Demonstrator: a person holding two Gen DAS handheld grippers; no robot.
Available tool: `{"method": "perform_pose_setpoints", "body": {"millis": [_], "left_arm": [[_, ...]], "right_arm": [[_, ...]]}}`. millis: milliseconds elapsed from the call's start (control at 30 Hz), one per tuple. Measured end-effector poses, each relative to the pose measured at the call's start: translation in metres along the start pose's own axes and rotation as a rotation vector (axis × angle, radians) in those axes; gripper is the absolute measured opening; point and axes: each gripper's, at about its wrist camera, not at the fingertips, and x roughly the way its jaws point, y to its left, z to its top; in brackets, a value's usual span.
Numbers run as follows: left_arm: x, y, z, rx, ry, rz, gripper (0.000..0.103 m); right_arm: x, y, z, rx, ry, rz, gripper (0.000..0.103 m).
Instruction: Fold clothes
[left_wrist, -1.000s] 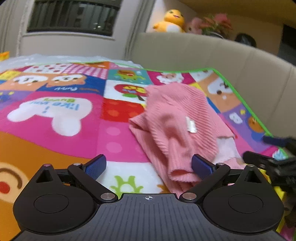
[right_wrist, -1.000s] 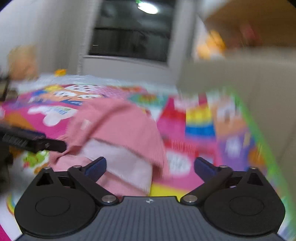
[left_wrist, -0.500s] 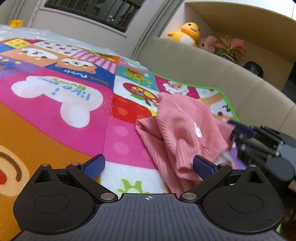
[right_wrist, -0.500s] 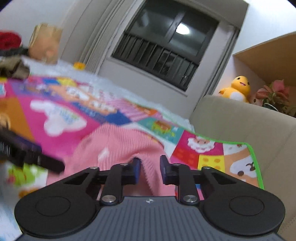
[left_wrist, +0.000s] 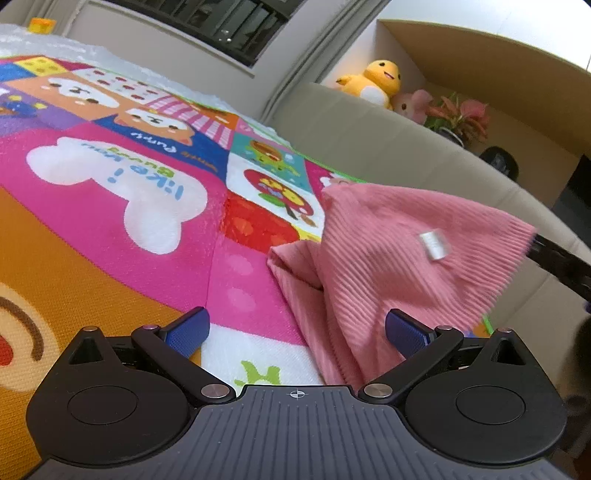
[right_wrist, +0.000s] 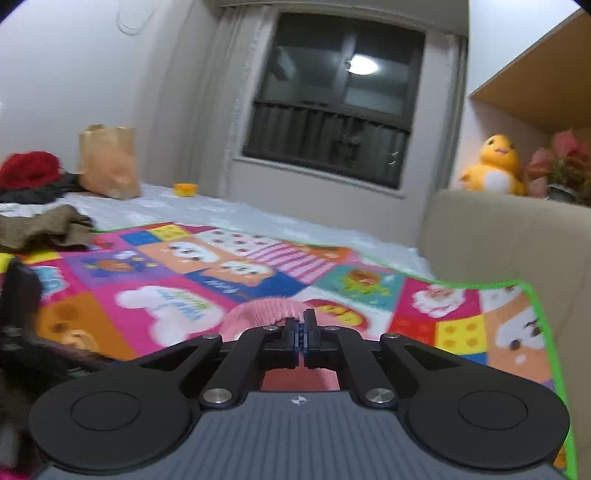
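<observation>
Garment (left_wrist: 388, 258), pink ribbed knit, is lying near the play mat's (left_wrist: 110, 229) green-edged far corner; your right gripper (right_wrist: 303, 332) is pinching its raised edge, left gripper (left_wrist: 295, 328) is gaping wide, touching nothing.

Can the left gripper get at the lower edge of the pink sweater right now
Probably yes. The left gripper is open, the pink sweater hangs just ahead by its right finger, and nothing lies between. The right gripper holds the upper edge.
</observation>
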Motion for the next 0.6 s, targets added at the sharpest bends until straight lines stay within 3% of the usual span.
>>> {"method": "perform_pose_setpoints", "body": {"millis": [167, 233, 367, 500, 600], "left_arm": [[-0.007, 0.004, 0.005, -0.050, -0.009, -0.037, 0.103], [-0.013, 0.008, 0.011, -0.103, -0.012, -0.065, 0.103], [-0.021, -0.004, 0.027, -0.107, 0.013, -0.072, 0.103], [-0.011, -0.048, 0.035, 0.044, 0.064, -0.036, 0.103], [0.003, -0.084, 0.026, 0.192, 0.114, -0.022, 0.103]], "right_arm": [[0.009, 0.026, -0.068, -0.002, 0.223, 0.072, 0.002], [0.003, 0.036, -0.092, -0.016, 0.271, 0.097, 0.002], [-0.024, 0.031, -0.098, -0.013, 0.222, 0.121, 0.003], [-0.042, 0.000, -0.087, 0.064, 0.155, 0.037, 0.013], [-0.046, -0.026, -0.079, 0.195, 0.115, -0.033, 0.047]]}}
